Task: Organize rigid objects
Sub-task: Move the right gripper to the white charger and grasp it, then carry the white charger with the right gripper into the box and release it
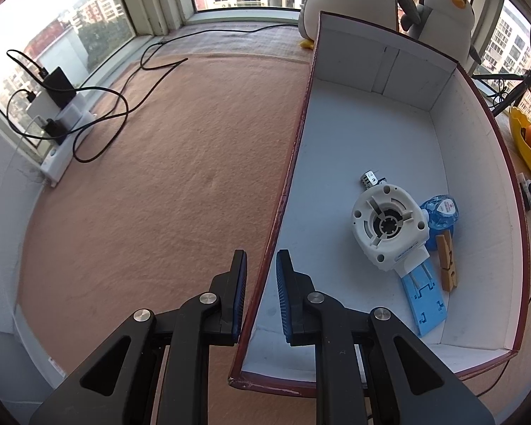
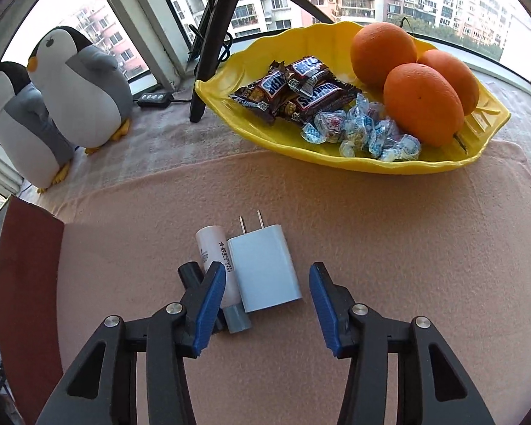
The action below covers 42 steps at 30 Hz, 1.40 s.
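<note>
Inside the red-edged box [image 1: 470,163], near its right wall, lie a white round part [image 1: 389,226], a blue bracket [image 1: 424,301], a clothespin [image 1: 447,262] and a blue bottle [image 1: 440,212]. The left gripper [image 1: 260,283] pinches the box's left wall. Beside the yellow dish [image 2: 293,141] of oranges [image 2: 421,102] and sweets [image 2: 357,127], the right gripper [image 2: 267,304] stands spread around a white charger [image 2: 265,269] and tube [image 2: 219,258].

The left wrist camera looks steeply down, close over the box [image 1: 478,184] wall. The right wrist camera tilts down, near the pink mat [image 2: 407,248]. Both share the mat, penguin toys [image 2: 78,85] and yellow dish [image 2: 265,138].
</note>
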Each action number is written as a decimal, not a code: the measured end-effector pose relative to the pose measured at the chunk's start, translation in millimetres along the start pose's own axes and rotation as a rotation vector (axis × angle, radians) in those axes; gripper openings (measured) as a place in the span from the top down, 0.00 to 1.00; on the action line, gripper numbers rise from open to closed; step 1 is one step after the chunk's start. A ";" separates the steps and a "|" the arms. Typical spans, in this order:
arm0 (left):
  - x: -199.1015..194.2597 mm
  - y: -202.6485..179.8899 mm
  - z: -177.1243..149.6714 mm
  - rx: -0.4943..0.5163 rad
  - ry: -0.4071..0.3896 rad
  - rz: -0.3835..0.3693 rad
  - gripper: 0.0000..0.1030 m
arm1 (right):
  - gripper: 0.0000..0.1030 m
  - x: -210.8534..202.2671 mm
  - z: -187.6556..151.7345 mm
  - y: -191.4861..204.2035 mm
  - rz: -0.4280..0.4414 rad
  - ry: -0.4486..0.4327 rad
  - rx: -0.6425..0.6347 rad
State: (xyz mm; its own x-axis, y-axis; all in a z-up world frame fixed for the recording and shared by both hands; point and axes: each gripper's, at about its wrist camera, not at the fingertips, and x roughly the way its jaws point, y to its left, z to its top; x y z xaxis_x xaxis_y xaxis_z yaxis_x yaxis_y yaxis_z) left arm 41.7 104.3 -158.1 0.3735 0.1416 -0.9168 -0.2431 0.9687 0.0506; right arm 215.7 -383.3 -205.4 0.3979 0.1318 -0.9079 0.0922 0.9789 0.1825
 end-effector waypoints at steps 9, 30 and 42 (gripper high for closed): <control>-0.3 -0.2 -0.2 0.000 0.000 0.000 0.85 | 0.67 9.5 -0.3 -7.5 -0.008 0.041 0.009; 3.3 1.7 -1.0 -0.011 -0.013 -0.023 0.85 | 0.69 -95.2 -49.3 68.1 0.102 -0.148 -0.109; 3.0 3.7 -2.0 -0.036 -0.035 -0.016 0.87 | 0.69 -139.5 -81.0 211.3 0.294 -0.169 -0.430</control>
State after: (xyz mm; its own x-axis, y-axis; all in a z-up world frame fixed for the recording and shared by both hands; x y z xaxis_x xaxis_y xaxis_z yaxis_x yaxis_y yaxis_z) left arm 40.1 107.9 -161.4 0.4083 0.1339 -0.9030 -0.2685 0.9630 0.0214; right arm 105.7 -182.1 -70.7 0.4950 0.4170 -0.7623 -0.4125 0.8849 0.2162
